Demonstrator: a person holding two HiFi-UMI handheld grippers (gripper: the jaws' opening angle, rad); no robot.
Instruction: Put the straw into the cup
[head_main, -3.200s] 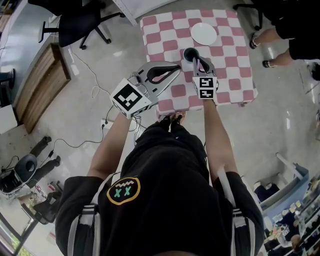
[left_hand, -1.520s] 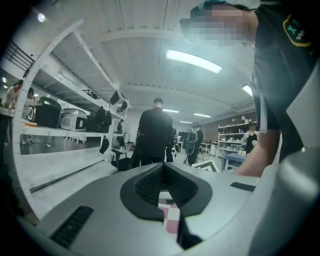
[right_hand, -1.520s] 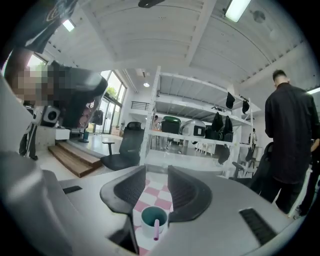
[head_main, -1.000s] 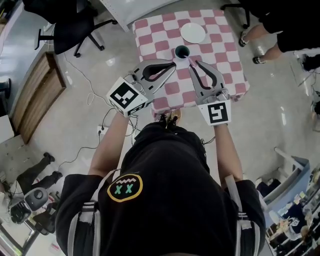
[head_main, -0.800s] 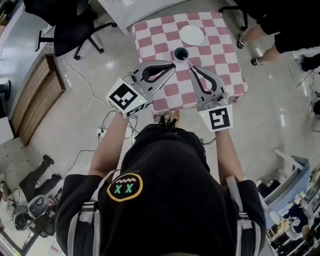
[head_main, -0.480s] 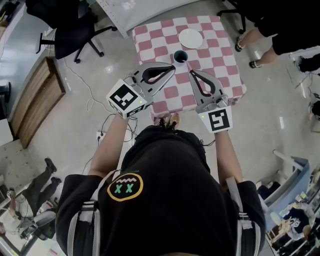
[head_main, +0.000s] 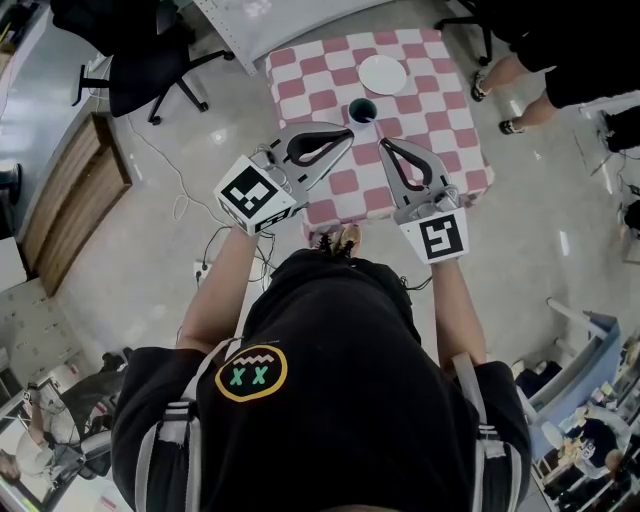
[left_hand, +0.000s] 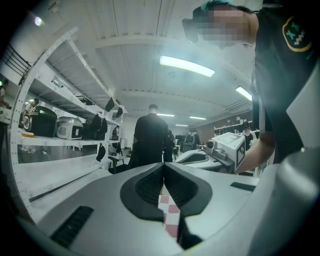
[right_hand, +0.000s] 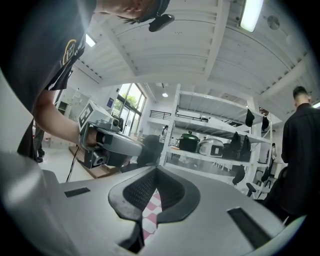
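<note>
Contents of cup (head_main: 362, 109) perhaps indiscernible

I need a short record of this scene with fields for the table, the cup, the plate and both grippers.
table: pink-and-white checked cloth
cup: dark, upright on the table, just beyond both grippers' tips
plate: white, beyond the cup
left gripper: shut, nothing between the jaws
right gripper: shut, nothing between the jaws
straw: not made out

Dark teal cup (head_main: 362, 109) stands upright, mouth open, near the middle of the pink-and-white checkered table (head_main: 300, 75); a pale sliver (head_main: 375, 117) shows at its rim, too small to identify.
</note>
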